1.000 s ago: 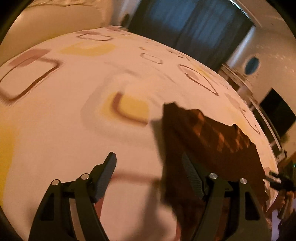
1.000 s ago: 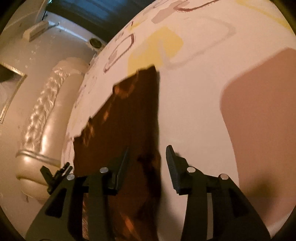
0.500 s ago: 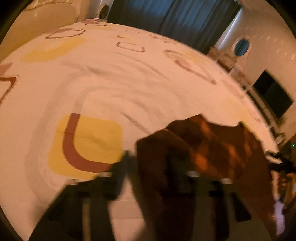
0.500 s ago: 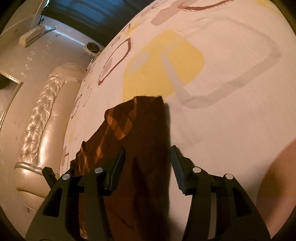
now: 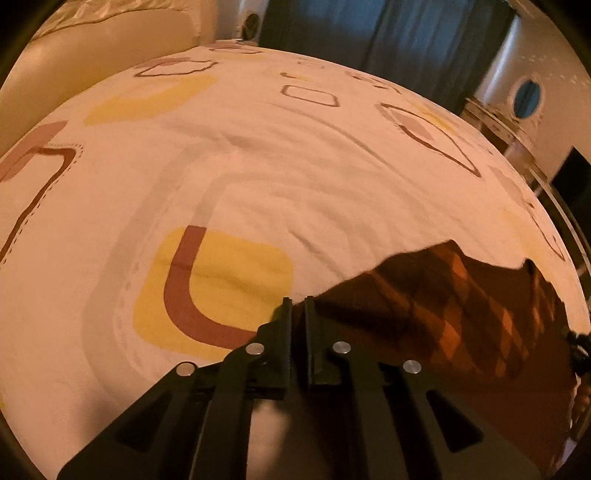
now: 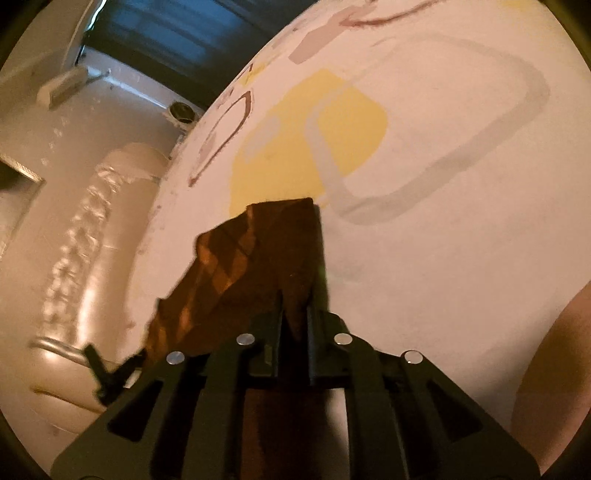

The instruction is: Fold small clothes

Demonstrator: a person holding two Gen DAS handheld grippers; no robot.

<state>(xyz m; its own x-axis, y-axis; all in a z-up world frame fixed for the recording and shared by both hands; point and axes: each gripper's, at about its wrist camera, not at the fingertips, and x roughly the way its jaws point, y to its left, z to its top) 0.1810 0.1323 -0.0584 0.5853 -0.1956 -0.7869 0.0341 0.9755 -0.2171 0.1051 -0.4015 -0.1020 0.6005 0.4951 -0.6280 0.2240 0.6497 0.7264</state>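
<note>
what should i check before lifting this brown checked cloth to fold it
1. Left gripper shut at the brown checked cloth's edge: jaws nearly closed, ok; fabric actually caught: cannot tell.
2. Right gripper shut on the cloth: fabric between the fingers, ok.
3. Cloth lies flat between the grips: not ok, it looks rumpled.
4. Bedsheet not pinched with the cloth: cannot tell.
5. Bare sheet ahead to fold onto: ok.

patterned bedsheet, dark curtains

both jaws now closed on brown checked cloth, corners pinched
</note>
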